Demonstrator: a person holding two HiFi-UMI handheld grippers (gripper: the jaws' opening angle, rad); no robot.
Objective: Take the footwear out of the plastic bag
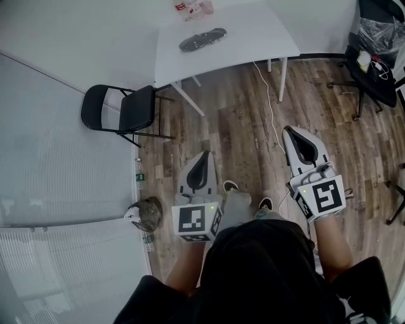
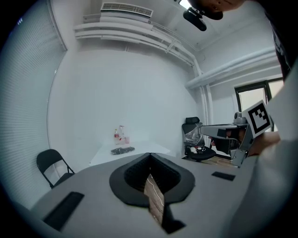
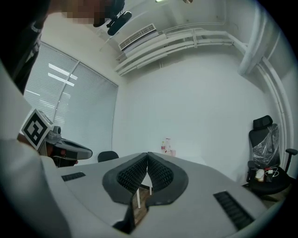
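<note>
A dark piece of footwear in a clear plastic bag lies on the white table across the room. The left gripper view also shows it as a small dark shape on the table top. My left gripper is held close to my body over the wooden floor, jaws shut with nothing between them. My right gripper is held beside it, a little further forward, also shut and empty. Both are far from the table.
A black folding chair stands left of the table. Small bottles sit at the table's far edge. An office chair with a plastic bag is at the right. A white cable runs over the floor. A grey bundle lies by the glass wall.
</note>
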